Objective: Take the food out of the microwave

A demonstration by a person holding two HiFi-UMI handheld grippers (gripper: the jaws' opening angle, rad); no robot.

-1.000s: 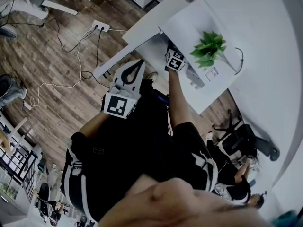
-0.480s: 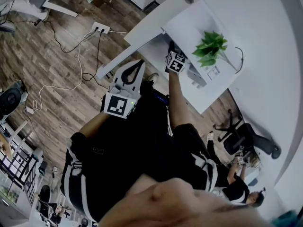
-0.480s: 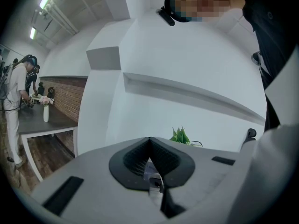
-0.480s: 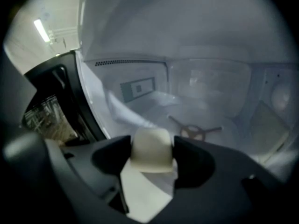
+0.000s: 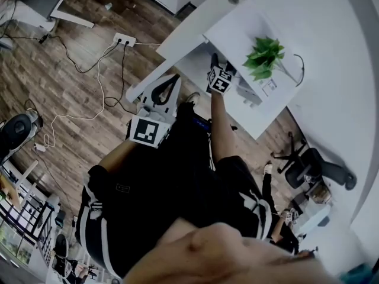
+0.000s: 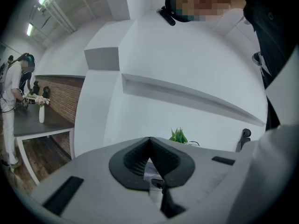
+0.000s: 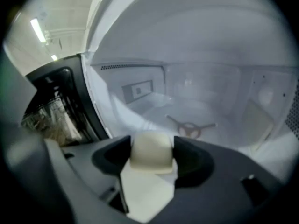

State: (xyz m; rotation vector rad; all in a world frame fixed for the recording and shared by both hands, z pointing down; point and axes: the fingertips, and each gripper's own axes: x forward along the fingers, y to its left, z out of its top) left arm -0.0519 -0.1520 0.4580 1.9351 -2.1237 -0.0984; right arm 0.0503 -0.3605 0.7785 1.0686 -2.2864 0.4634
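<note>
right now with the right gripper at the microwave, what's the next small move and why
Probably draw the right gripper straight back from the microwave cavity. Its jaws are closed on the pale bun-like food, the turntable hub behind it looks bare, and the door stands open at the left, so the way out seems free.

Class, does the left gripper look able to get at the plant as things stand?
Probably yes: the plant stands uncovered ahead of the left gripper, nothing between, though its fingers are shut.

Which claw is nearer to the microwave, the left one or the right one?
Right. The right claw is at the open microwave, holding pale food; the left claw hangs back, outside it, shut.
</note>
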